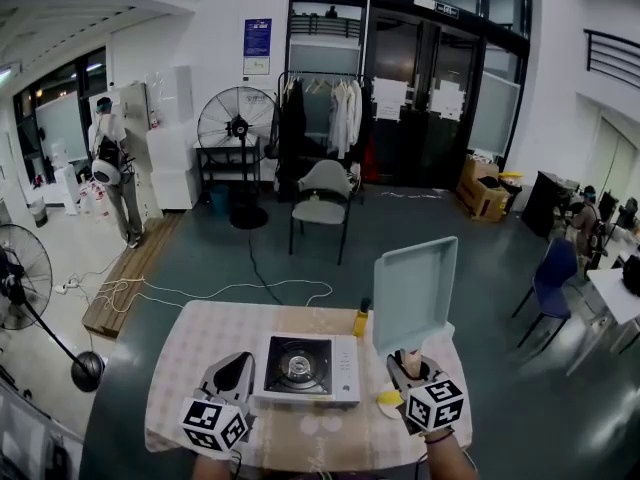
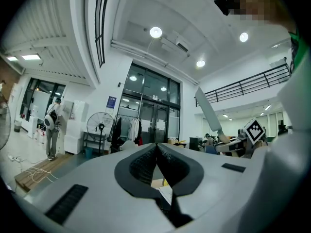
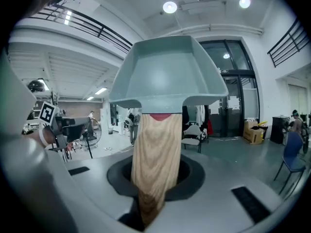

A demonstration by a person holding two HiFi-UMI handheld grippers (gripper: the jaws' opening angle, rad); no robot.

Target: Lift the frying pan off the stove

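**Plainly off the stove [image 1: 307, 368]: frying pan [image 1: 415, 293] held on end in the air**

The right gripper [image 3: 155, 178] is clamped on the wooden handle [image 3: 154, 149] of the square, pale-green pan. The pan stands almost upright, above and to the right of the stove, touching nothing else. The left gripper [image 1: 235, 373] sits just left of the stove, its jaws pressed together with nothing between them.

The lift itself looks done. The grip sits low on the handle, far from the pan's body, so the weight probably levers hard against the pads. A firm squeeze, a steady wrist and a slow tip back toward level would suit this step.

A yellow bottle [image 1: 360, 320] stands just behind the stove's right rear corner, under the pan's lower left edge, so a drop straight down risks clipping it. The table [image 1: 190, 368] ends close to the stove's right. The freest room is above and to the right of the stove, with bare cloth in front of it for a landing.
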